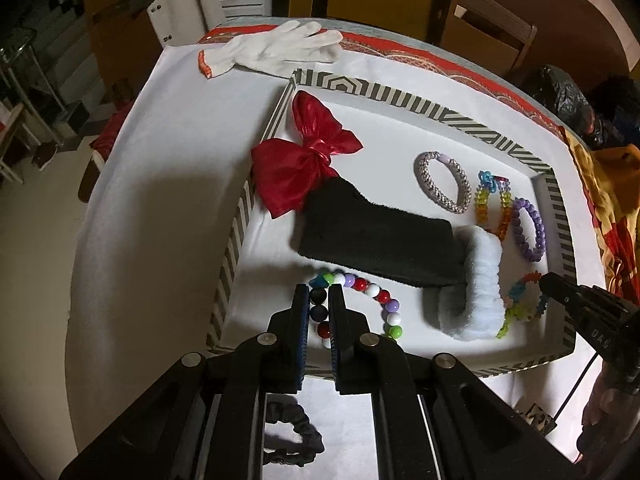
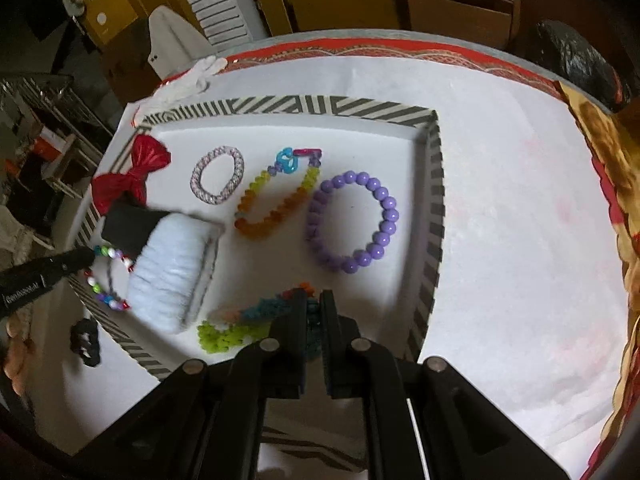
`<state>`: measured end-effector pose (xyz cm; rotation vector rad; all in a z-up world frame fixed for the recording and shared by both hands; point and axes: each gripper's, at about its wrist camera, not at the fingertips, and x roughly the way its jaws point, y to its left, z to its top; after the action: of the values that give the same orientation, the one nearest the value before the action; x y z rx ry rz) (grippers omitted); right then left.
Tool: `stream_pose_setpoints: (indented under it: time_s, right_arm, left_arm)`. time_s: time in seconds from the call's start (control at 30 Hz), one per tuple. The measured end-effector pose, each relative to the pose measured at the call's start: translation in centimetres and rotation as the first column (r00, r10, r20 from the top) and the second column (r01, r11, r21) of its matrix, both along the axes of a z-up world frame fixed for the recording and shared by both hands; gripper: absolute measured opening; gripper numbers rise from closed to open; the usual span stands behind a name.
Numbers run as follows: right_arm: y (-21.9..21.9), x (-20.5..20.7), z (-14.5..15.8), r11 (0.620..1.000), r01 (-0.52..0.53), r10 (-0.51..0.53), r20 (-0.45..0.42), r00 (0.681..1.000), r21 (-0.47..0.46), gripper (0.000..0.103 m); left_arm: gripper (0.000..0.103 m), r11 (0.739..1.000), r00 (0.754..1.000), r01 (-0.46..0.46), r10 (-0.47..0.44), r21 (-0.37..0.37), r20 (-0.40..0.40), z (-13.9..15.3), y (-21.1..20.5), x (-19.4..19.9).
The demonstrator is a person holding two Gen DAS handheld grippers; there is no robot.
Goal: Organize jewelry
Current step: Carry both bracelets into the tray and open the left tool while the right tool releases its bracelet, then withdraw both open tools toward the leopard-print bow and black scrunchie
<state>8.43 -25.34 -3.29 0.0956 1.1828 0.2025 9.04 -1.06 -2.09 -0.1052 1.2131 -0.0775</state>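
Note:
A striped-rimmed tray (image 1: 400, 94) (image 2: 280, 106) holds the jewelry. My left gripper (image 1: 319, 294) points down at the tray's near left corner and is shut on the dark beads of a multicoloured bead bracelet (image 1: 372, 290) (image 2: 114, 254). The right wrist view shows its tip (image 2: 86, 258) at the left. My right gripper (image 2: 314, 304) (image 1: 546, 280) is shut on the teal part of a spiky, many-coloured bracelet (image 2: 224, 334) (image 1: 516, 292) at the tray's near edge. The part between its fingers is blurred.
Also in the tray are a red bow (image 1: 304, 152), black band (image 1: 376, 240), fluffy white scrunchie (image 1: 480, 280), braided bracelet (image 2: 218, 176), rainbow bead string (image 2: 276, 200) and purple bead bracelet (image 2: 352, 224). A black scrunchie (image 1: 296, 436) and white glove (image 1: 280, 48) lie outside it.

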Motion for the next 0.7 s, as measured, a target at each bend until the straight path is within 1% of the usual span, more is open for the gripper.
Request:
stream_pose_setpoints:
  time_s: [0.13, 0.33, 0.4, 0.43, 0.53, 0.57, 0.63, 0.7]
  right_arm:
    - [0.5, -0.2, -0.4, 0.999, -0.015, 0.015, -0.006, 1.0, -0.046, 0.006]
    - [-0.1, -0.6, 0.0, 0.998, -0.005, 0.003, -0.03, 1.0, -0.069, 0.006]
    - [-0.1, -0.6, -0.1, 0.997, -0.005, 0.002, -0.034, 0.999, -0.075, 0.012]
    - [-0.2, -0.7, 0.1, 0.997, -0.003, 0.001, -0.028, 1.0, -0.075, 0.018]
    - [-0.4, -1.1, 1.1, 0.998, 0.004, -0.004, 0.002, 1.0, -0.065, 0.025]
    - [-0.5, -1.3, 1.6, 0.999, 0.005, -0.004, 0.011, 1.0, -0.052, 0.034]
    - [-0.8, -1.7, 2.6, 1.0, 0.009, -0.009, 0.03, 1.0, -0.029, 0.045]
    - [-1.0, -2.2, 3.9, 1.0, 0.008, -0.008, 0.049, 0.999, 0.005, 0.046]
  left_arm:
    - [0.006, 1.0, 1.0, 0.013, -0.014, 0.02, 0.008, 0.1, -0.3, -0.1]
    - [0.006, 1.0, 1.0, 0.003, -0.002, 0.03, -0.008, -0.2, 0.1, -0.3]
    - [0.006, 0.999, 1.0, -0.003, 0.003, 0.033, -0.008, -0.1, 0.3, -0.5]
    - [0.006, 1.0, 1.0, -0.003, 0.003, 0.027, -0.008, 0.0, 0.4, -0.6]
    - [0.006, 1.0, 1.0, -0.009, 0.009, 0.005, -0.008, 0.4, 0.7, -0.9]
    - [0.006, 1.0, 1.0, -0.012, 0.012, -0.005, -0.008, 0.6, 0.8, -0.9]
    - [0.006, 1.0, 1.0, -0.019, 0.019, -0.024, 0.0, 1.3, 1.0, -1.2]
    - [0.006, 0.999, 0.999, -0.029, 0.03, -0.041, 0.028, 2.4, 1.4, -1.8]
